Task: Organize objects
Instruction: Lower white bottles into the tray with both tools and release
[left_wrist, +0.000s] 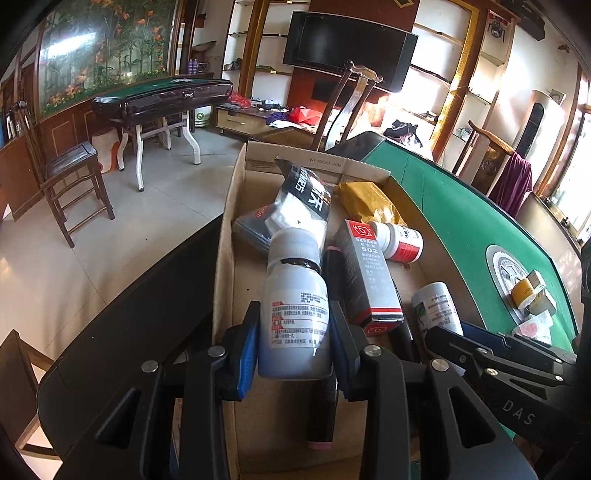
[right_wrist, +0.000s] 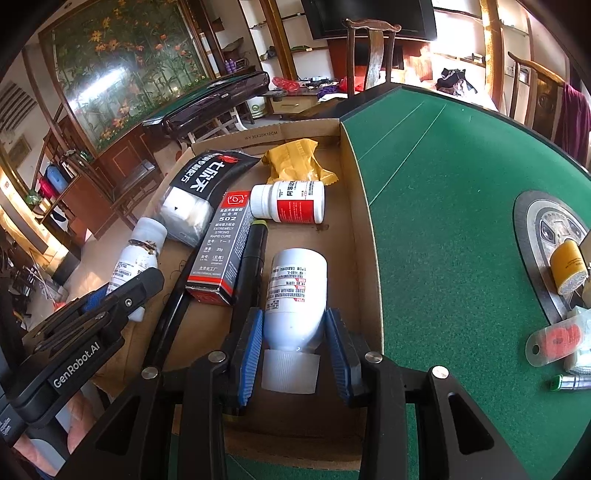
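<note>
- Left tongs (left_wrist: 294, 341) clamp a grey-capped bottle (left_wrist: 293, 314) over the cardboard box (left_wrist: 225, 258).
- Right tongs (right_wrist: 294, 341) clamp a white bottle (right_wrist: 295, 299), cap toward the camera, inside the box.

A dark television (left_wrist: 349, 50) hangs between white shelves; left of it stands a floral mural (left_wrist: 107, 48), perhaps glass-fronted, above a second green-topped table (left_wrist: 162, 98) on pale floor tiles (left_wrist: 92, 236).
</note>
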